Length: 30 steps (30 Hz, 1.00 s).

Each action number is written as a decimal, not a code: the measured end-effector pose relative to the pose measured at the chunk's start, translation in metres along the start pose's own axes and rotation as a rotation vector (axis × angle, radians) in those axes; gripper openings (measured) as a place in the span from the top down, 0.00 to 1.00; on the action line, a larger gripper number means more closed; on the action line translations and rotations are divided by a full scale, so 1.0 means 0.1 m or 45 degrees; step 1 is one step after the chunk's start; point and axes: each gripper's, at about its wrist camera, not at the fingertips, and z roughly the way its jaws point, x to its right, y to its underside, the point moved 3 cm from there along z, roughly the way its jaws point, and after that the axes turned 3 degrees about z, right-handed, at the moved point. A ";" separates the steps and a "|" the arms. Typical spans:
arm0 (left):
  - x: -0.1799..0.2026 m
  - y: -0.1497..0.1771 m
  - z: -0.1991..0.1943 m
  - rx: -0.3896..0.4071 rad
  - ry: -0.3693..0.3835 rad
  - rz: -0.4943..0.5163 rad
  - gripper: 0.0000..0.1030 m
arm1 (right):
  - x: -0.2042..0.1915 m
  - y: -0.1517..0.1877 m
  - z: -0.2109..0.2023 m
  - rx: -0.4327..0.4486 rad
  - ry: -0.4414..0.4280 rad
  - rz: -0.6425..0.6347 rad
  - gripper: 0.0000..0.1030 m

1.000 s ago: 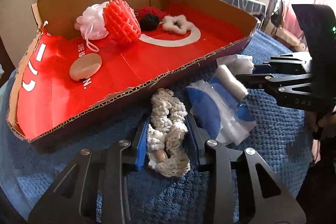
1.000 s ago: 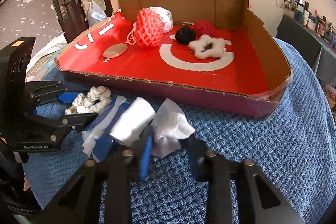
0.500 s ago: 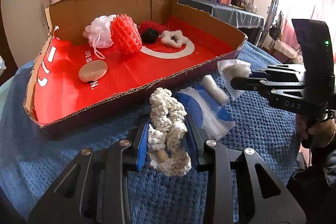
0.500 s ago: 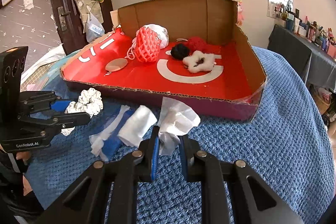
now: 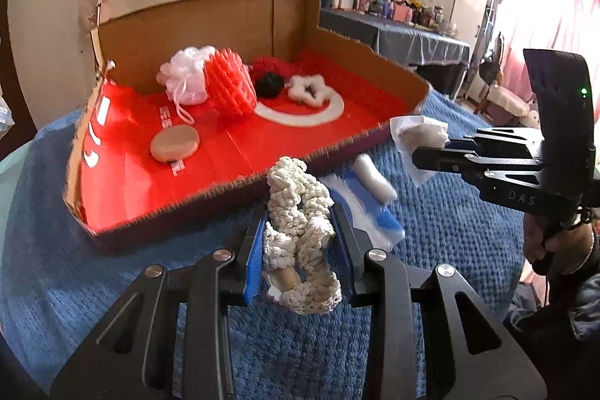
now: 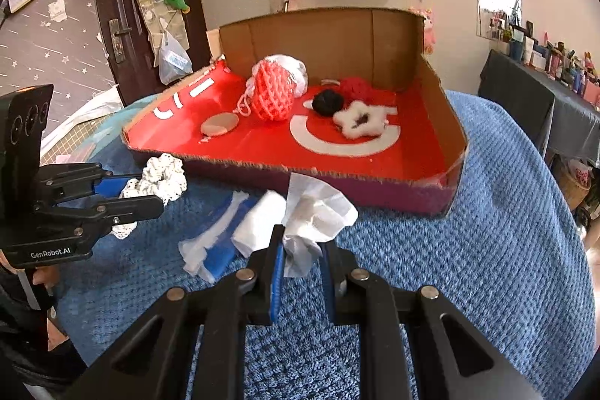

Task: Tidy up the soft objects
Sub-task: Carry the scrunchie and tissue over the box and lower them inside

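- The left gripper (image 5: 300, 250) has its fingers clamped on a cream crocheted scrunchie (image 5: 298, 212), which a second ago lay low on the blue knitted blanket (image 6: 468, 250) and now hangs clear of it, just in front of the near edge of the shallow cardboard tray with the red printed floor (image 5: 337, 147).
- The right gripper (image 6: 300, 272) has narrowed its fingers onto a crumpled white tissue (image 6: 313, 212); a second ago they stood wider around it. The tissue now rides above the blanket, near the tray's front right corner.
- Both views have pulled up and back since then, so both hands have lifted their loads together.
- A white cotton roll on a blue-and-white cloth (image 6: 240, 231) remains on the blanket between the two grippers, in front of the tray's near edge.
- Already inside the tray: a white mesh bath pouf (image 5: 185, 77), a coral net sponge (image 5: 228, 87), a round tan puff (image 5: 174, 149), a black pompom (image 5: 269, 85), a red yarn ball (image 6: 354, 89) and a white fluffy scrunchie (image 5: 311, 89), mostly toward the far edge.
- By my reading, both grasps are done and the carry over the near edge comes next; the cloth and roll would then be left to collect.
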 end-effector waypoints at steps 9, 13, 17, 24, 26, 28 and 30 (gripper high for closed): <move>-0.17 -0.36 -0.02 0.038 -0.023 -0.001 0.70 | 0.02 -0.44 -0.06 0.069 -0.001 -0.017 0.82; -0.28 -0.51 0.11 0.012 -0.041 0.017 0.70 | 0.10 -0.62 0.07 0.044 0.017 -0.013 0.82; -0.37 -0.59 0.25 -0.027 -0.041 0.027 0.70 | 0.20 -0.73 0.26 -0.026 0.024 0.016 0.82; -0.50 -0.62 0.53 -0.132 0.010 0.037 0.70 | 0.29 -0.78 0.63 -0.190 0.031 0.020 0.81; -0.54 -0.63 0.62 -0.162 0.005 0.052 0.70 | 0.30 -0.78 0.73 -0.238 0.031 0.018 0.81; -0.57 -0.63 0.67 -0.186 0.012 0.054 0.70 | 0.32 -0.77 0.79 -0.268 0.047 0.016 0.81; -0.59 -0.63 0.72 -0.205 0.015 0.059 0.70 | 0.34 -0.75 0.85 -0.301 0.054 0.016 0.81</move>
